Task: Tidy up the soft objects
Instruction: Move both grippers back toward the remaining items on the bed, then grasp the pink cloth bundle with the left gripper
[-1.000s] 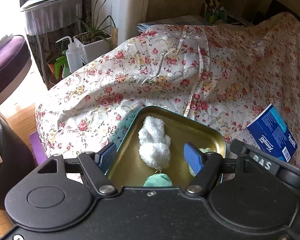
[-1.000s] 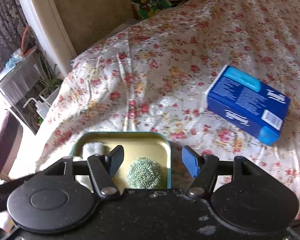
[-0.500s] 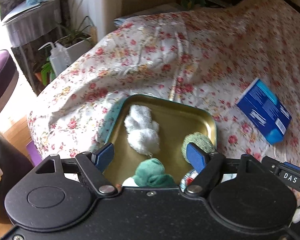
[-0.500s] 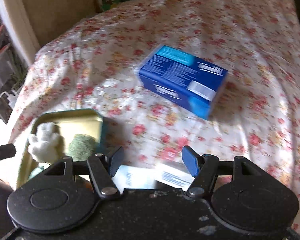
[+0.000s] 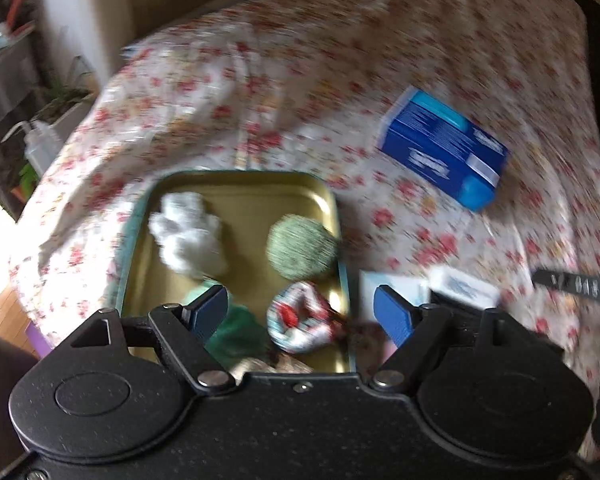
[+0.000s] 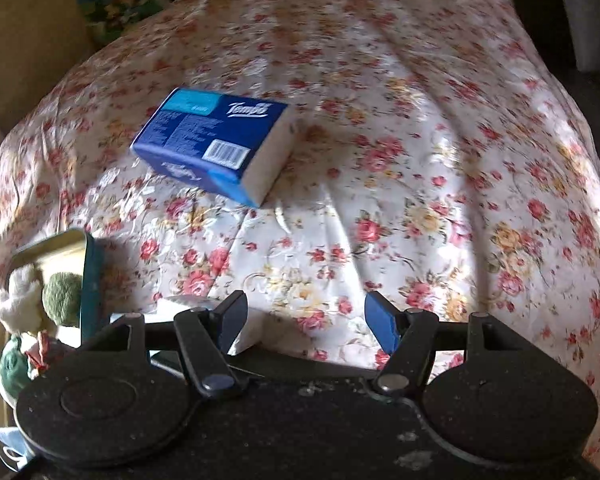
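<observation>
The gold-lined tin tray (image 5: 236,196) sat on the floral bedspread (image 5: 380,40), its long axis running away from the left gripper's camera, near edge hidden under the gripper body. Inside it, the fluffy white toy (image 5: 186,234) lay along the left wall, stretched lengthwise toward the far end. Just right of it, and apart from it, sat the round green knitted ball (image 5: 302,246), up against the right wall. Nearer the camera lay a patterned fabric ring (image 5: 300,322) in red, white and pale blue, and left of that a green soft toy (image 5: 236,332), partly covered by a fingertip. The left view was blurred, so finer detail was lost.

The left gripper (image 5: 302,316) hung over the tray's near end with its jaws wide and nothing between them. The right gripper (image 6: 308,320) hovered over bare bedspread to the right of the tray, jaws likewise wide and empty.

Beside the tray's right wall lay small white packets (image 5: 462,286), flat on the cover. Well beyond, the blue tissue box (image 6: 216,142) rested on the bedspread, its long axis slanted across the right view, white end face turned toward the camera.
</observation>
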`<state>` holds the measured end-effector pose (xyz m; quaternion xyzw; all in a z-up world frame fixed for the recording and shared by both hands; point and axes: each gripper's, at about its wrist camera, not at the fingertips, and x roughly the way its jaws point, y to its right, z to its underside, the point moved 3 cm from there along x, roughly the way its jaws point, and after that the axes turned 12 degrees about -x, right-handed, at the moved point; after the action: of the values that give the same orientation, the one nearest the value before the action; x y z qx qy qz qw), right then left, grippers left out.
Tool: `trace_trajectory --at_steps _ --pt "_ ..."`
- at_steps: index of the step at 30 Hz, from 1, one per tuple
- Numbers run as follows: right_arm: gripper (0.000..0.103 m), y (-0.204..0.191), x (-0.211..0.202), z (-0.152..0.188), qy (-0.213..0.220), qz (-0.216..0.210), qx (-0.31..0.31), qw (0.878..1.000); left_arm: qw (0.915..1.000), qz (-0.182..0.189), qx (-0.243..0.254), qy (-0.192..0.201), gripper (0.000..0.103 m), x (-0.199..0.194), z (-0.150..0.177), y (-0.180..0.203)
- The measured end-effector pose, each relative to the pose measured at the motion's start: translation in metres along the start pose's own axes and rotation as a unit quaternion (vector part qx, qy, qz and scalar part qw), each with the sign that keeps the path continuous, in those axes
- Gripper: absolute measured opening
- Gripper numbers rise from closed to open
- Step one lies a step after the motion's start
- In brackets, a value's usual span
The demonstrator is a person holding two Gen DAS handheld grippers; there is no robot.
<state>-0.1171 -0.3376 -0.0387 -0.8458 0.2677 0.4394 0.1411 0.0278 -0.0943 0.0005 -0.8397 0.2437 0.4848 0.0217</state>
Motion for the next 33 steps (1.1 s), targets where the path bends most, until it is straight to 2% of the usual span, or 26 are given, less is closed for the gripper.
trace_trajectory --at_steps 6,11,26,33 --pt "0.065 0.004 -0.007 -0.003 0.018 -0.007 0.013 1.0 0.997 0.04 0.024 -0.061 0.076 0.012 0.026 0.027" --pt "0.066 -0.002 -0.009 -0.001 0.025 -0.007 -0.003 1.0 0.9924 0.054 0.024 -0.108 0.076 0.024 0.047 0.043" --pt "0.069 0.014 -0.006 0.003 0.019 -0.022 0.024 0.999 0.9862 0.048 0.083 -0.135 0.076 0.049 0.073 0.087" --pt "0.07 0.017 -0.004 0.004 0.017 -0.025 0.031 0.999 0.9828 0.026 0.105 -0.15 0.076 0.065 0.081 0.092"
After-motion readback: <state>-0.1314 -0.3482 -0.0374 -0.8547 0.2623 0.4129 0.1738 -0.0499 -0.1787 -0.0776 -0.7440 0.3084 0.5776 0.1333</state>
